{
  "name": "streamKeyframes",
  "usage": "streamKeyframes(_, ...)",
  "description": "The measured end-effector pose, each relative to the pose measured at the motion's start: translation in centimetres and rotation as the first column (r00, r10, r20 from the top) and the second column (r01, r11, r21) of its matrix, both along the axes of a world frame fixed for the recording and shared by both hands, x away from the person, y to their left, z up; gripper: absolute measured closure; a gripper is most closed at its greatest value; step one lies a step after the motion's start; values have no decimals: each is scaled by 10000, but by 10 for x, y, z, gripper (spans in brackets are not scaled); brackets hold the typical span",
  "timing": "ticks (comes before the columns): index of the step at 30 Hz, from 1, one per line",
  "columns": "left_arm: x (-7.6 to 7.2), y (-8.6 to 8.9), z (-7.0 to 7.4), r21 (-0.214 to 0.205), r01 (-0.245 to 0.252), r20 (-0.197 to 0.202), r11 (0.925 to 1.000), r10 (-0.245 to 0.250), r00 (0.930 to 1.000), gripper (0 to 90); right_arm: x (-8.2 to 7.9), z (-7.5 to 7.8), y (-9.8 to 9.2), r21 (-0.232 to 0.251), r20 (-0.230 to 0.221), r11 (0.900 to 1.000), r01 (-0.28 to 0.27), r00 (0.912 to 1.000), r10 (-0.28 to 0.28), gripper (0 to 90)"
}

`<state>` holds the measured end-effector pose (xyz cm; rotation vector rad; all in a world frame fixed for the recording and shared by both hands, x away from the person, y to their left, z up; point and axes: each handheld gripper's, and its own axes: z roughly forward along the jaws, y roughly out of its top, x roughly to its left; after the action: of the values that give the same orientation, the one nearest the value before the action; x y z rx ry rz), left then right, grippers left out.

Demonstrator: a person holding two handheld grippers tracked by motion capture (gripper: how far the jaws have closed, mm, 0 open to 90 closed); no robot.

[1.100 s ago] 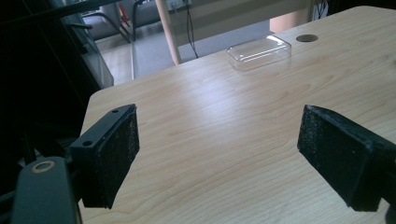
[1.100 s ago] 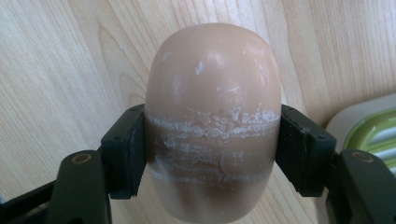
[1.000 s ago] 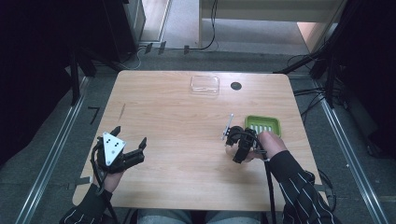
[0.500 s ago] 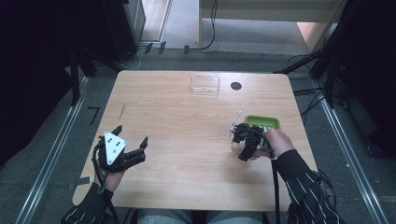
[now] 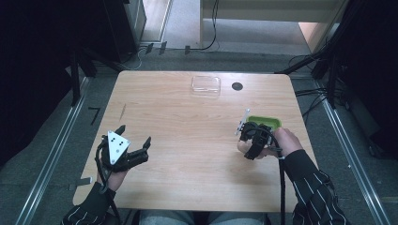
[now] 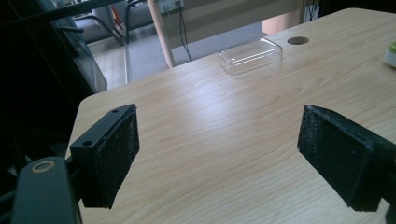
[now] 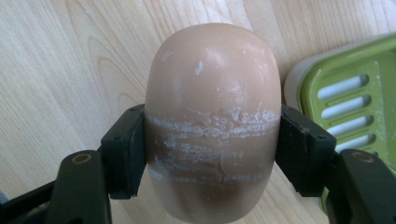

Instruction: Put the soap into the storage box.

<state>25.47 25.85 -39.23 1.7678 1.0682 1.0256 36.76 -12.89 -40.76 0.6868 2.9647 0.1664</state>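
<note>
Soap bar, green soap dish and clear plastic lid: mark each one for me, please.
soap bar (image 7: pixel 212 93), right gripper view, on its rounded upper face above the scraped band.
green soap dish (image 7: pixel 355 102), right gripper view, on the slotted floor.
clear plastic lid (image 6: pixel 251 55), left gripper view, on its flat top.

The wooden counter (image 5: pixel 187 122) carries a clear lid (image 5: pixel 205 84) at upper centre and a green tray (image 5: pixel 267 122) at right.
</note>
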Motion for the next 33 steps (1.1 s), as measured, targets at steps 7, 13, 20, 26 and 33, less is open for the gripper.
streamKeyframes(7, 1, -2, 0, 26, 55, -17, 10000, -55, 10000, 133, 2, 4, -9, 96, 72, 9999, 100, 9999, -101, 339)
streamKeyframes(13, 2, -3, 0, 39, 106, -28, 9999, -106, 9999, 133, 4, 6, -13, 122, 119, 9998, 163, 9998, -165, 339)
streamKeyframes(20, 3, -4, -1, 18, 112, -34, 9999, -112, 9999, 133, 8, 10, -18, 180, 238, 9996, 212, 9995, -216, 339)
streamKeyframes(26, 3, -4, -1, 15, 109, -43, 9999, -108, 9999, 133, 12, 16, -26, 305, 318, 9990, 327, 9989, -336, 339)
streamKeyframes(33, 3, -4, -1, 33, 126, -67, 9999, -126, 9999, 133, 16, 19, -33, 220, 470, 9991, 363, 9982, -373, 339)
